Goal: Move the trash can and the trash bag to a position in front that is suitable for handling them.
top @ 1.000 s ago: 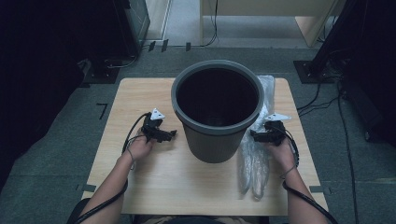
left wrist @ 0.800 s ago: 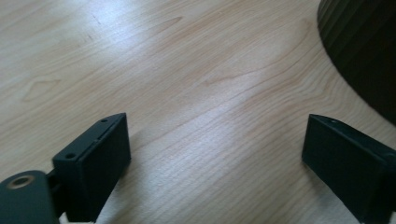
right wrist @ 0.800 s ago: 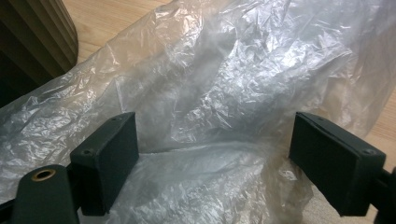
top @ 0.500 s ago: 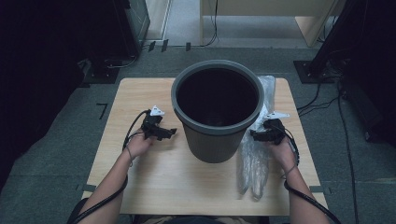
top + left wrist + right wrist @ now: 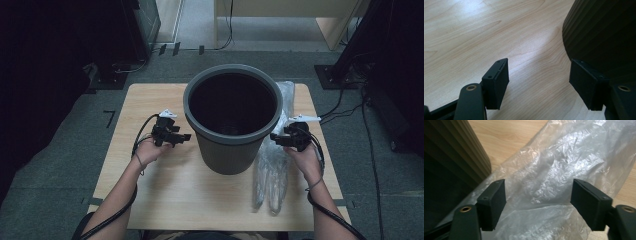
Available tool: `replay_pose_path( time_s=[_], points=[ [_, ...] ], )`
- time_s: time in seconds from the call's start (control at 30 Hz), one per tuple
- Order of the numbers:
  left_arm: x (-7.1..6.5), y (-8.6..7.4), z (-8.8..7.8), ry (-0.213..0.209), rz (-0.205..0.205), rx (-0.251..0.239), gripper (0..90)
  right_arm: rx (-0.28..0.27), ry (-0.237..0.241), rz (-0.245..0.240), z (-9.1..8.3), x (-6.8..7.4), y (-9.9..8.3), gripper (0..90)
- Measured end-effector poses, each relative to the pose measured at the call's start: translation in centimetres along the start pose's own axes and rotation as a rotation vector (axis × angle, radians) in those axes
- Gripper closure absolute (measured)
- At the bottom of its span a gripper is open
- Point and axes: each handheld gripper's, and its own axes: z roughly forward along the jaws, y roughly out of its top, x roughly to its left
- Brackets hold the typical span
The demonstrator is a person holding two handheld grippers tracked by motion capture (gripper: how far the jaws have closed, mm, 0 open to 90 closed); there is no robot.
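Note:
A tall dark grey ribbed bin stands in the middle of the wooden table. A crumpled clear plastic bag lies along the bin's right side. My left gripper hovers left of the bin with its jaws open on nothing. In the left gripper view, the left gripper has bare wood under it and the bin wall at right. My right gripper hangs over the bag, pointing toward the bin. Its jaws have just been closing. In the right gripper view, the right gripper has the bag beneath and between its pads, which do not press on it.
Both forearms come in from the table's near edge. The bin stands close on the left in the right gripper view. Cables trail from both grippers. Around the table is grey carpet with dark stands and floor cables at the back.
Both grippers have risen a little beside the bin. The bin and the bag have not moved.

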Motion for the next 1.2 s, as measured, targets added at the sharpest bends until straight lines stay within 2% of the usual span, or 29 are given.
replay_pose_path(
  time_s=[0.13, 0.27, 0.43, 0.57, 0.7, 0.83, 1.0, 1.03, 1.07, 1.1, 1.13, 1.2],
  points=[
    [0.0, 0.3, -0.2, -0.011, -0.033, -0.002, 32.2, -0.007, 0.019, -0.011, -0.5, 0.1, 0.1, 37.4],
    [-0.6, 0.8, -0.5, -0.009, 0.000, -0.030, 33.6, -0.018, 0.040, -0.025, -0.9, 0.7, 0.3, 40.8],
    [-1.2, 1.3, -0.8, -0.014, 0.006, -0.057, 33.7, -0.034, 0.044, -0.053, -1.2, 1.4, 0.7, 42.3],
    [-1.9, 1.7, -1.1, -0.018, 0.029, -0.079, 33.8, -0.049, 0.055, -0.061, -1.6, 2.2, 1.0, 42.8],
    [-2.6, 2.1, -1.3, -0.037, 0.035, -0.101, 34.0, -0.063, 0.063, -0.078, -1.9, 2.8, 1.2, 43.0],
    [-3.1, 2.2, -1.4, -0.024, 0.047, -0.114, 38.0, -0.070, 0.063, -0.078, -2.0, 3.1, 1.4, 42.9],
    [-3.2, 2.1, -1.6, -0.039, 0.035, -0.129, 42.8, -0.084, 0.081, -0.070, -2.2, 3.7, 1.7, 42.4],
    [-3.3, 2.1, -1.6, -0.040, 0.037, -0.132, 42.8, -0.087, 0.088, -0.078, -2.2, 3.9, 1.8, 43.8],
    [-3.4, 2.1, -1.7, -0.044, 0.037, -0.136, 47.7, -0.089, 0.074, -0.099, -2.3, 4.3, 1.9, 47.5],
    [-3.5, 2.1, -1.7, -0.043, 0.035, -0.135, 47.7, -0.089, 0.074, -0.099, -2.3, 4.3, 1.9, 47.5],
    [-3.5, 2.1, -1.7, -0.044, 0.032, -0.135, 51.8, -0.089, 0.069, -0.111, -2.4, 4.4, 1.9, 50.0],
    [-3.7, 2.0, -1.7, -0.053, 0.019, -0.134, 54.9, -0.083, 0.074, -0.105, -2.5, 4.5, 1.8, 51.3]
  ],
)
